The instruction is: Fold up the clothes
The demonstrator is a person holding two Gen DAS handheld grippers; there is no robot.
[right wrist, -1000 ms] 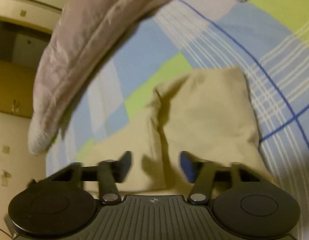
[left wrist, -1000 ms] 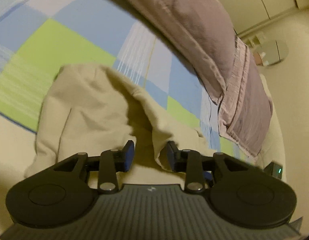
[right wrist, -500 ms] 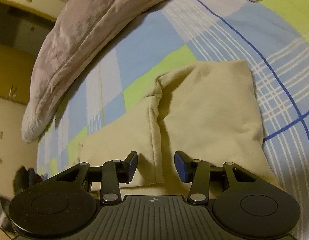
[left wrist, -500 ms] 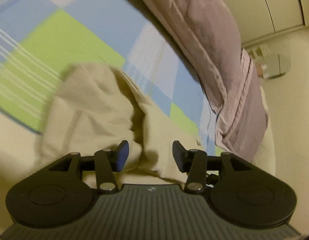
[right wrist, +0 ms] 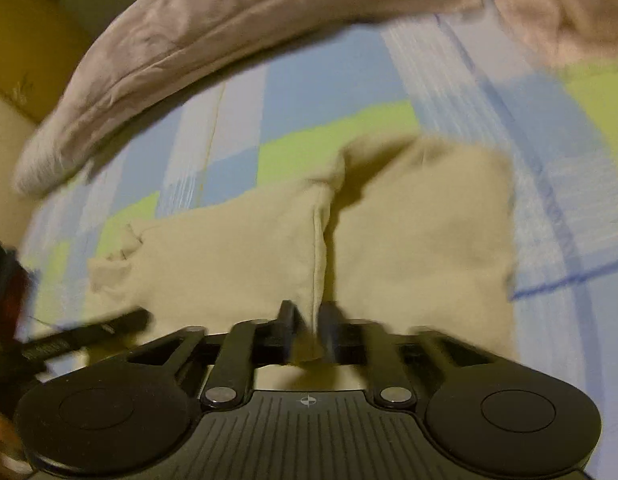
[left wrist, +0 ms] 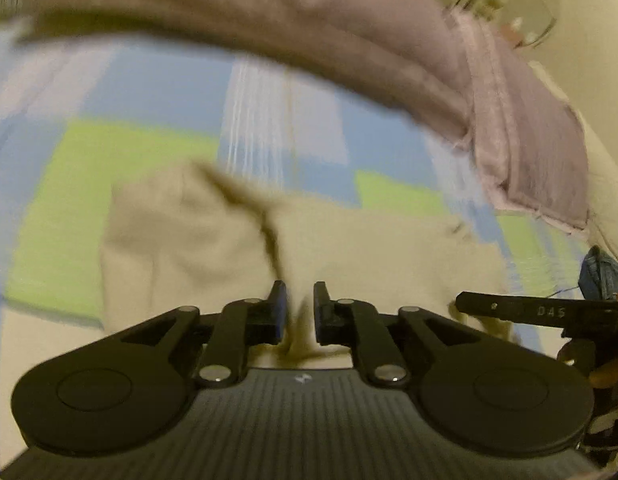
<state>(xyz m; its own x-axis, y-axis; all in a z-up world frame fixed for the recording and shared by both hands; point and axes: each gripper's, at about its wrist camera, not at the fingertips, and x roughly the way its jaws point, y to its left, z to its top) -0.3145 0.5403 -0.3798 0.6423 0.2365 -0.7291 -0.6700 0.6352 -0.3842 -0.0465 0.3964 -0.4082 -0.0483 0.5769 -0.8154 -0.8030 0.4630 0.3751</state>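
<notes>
A beige garment lies spread on the checked blue, green and white bedsheet, with a raised fold down its middle. My left gripper is shut on the near edge of the garment at that fold. In the right wrist view the same beige garment lies ahead, and my right gripper is shut on its near edge at the hemmed fold. The right gripper's arm shows at the right of the left wrist view. Both views are motion-blurred.
A mauve-grey duvet lies bunched along the far side of the bed, also in the right wrist view. A blue cloth sits at the right edge. Cream wall and floor lie beyond the bed.
Both grippers were open around the garment's near edge and have now closed on it. Both cameras have swung, and the two grippers have come close together.
</notes>
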